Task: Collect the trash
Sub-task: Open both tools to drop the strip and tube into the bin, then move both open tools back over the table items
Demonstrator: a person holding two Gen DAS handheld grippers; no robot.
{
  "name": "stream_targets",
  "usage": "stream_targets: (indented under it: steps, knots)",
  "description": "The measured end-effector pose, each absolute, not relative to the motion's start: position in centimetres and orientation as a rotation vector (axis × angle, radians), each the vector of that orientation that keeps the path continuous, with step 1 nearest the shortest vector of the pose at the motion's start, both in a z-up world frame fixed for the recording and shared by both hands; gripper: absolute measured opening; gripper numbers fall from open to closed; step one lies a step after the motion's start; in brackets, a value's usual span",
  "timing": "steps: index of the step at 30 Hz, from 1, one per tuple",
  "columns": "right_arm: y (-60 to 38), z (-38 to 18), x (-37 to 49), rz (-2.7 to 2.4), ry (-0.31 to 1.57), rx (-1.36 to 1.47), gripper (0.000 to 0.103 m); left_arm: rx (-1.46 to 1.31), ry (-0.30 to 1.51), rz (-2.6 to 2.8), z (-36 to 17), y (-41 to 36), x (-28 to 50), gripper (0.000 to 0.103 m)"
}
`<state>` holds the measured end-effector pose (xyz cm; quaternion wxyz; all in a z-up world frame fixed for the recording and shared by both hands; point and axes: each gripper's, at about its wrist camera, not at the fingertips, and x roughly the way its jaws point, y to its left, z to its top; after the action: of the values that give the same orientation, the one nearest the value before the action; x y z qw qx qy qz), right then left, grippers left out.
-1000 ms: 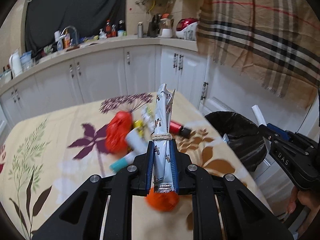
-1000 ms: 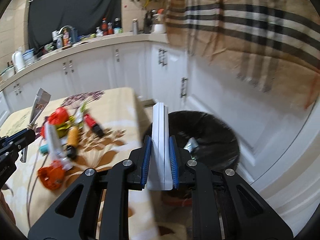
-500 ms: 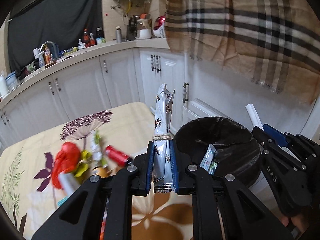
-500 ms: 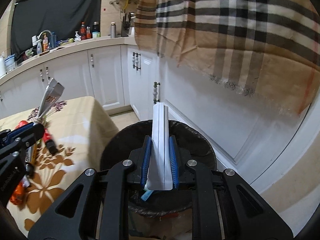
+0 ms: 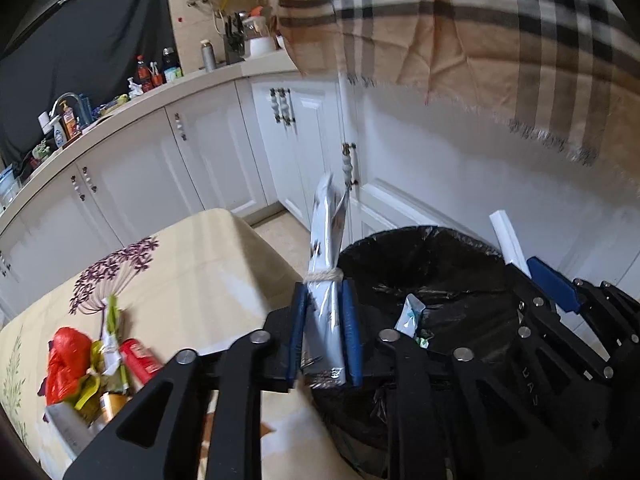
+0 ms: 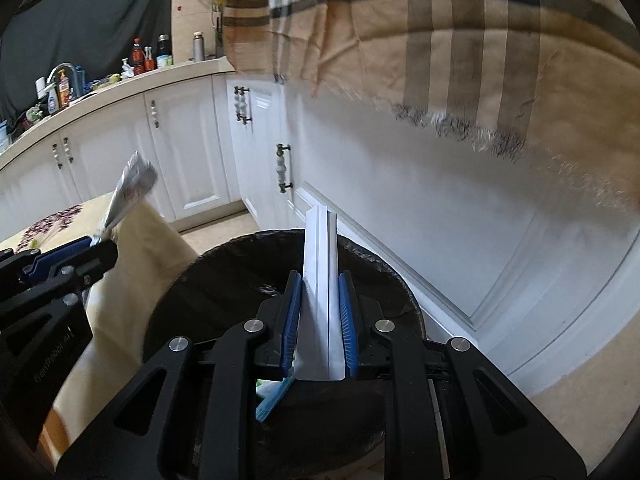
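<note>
My left gripper [image 5: 324, 286] holds a silvery wrapper [image 5: 326, 220] tied with twine, upright between its blue pads, at the near left rim of the black-lined trash bin [image 5: 420, 248]. Its jaws are opening, and the pads still touch the wrapper. My right gripper [image 6: 320, 278] grips a folded white card strip [image 6: 320, 240] directly above the bin [image 6: 240, 248]. Its jaws are opening too, with the strip still between them. Wrappers lie inside the bin. More trash, a red bag [image 5: 66, 360] and a red tube [image 5: 140, 362], stays on the table [image 5: 208, 264].
White kitchen cabinets [image 5: 224, 160] run behind the table and bin. A plaid cloth [image 5: 500, 40] hangs above the bin on the right. The counter [image 5: 120, 100] carries bottles and a tap. Beige floor [image 6: 580, 380] lies right of the bin.
Both grippers swung right, from over the table to the bin, each carrying its piece. The trash pile slid to the far left of the left view. Both jaws stand slightly wider.
</note>
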<state>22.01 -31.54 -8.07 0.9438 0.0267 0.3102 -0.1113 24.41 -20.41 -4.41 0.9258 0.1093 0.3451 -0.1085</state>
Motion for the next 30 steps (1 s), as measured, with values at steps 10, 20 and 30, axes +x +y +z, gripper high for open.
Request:
stream_targets:
  steps: [10, 20, 30]
  knots:
    - [-32.8, -9.5, 23.2, -0.276, 0.635, 0.072, 0.061, 0.205, 0.733, -0.204, -4.8, -20.1, 25.1, 0.051]
    - [-30.5, -7.4, 19.8, -0.232, 0.595, 0.078, 0.079, 0.166, 0.706, -0.207, -3.0, -16.7, 21.4, 0.057]
    - [-27.5, -4.7, 15.3, -0.191, 0.542, 0.127, 0.089, 0.131, 0.682, -0.141, -1.5, -10.4, 16.6, 0.06]
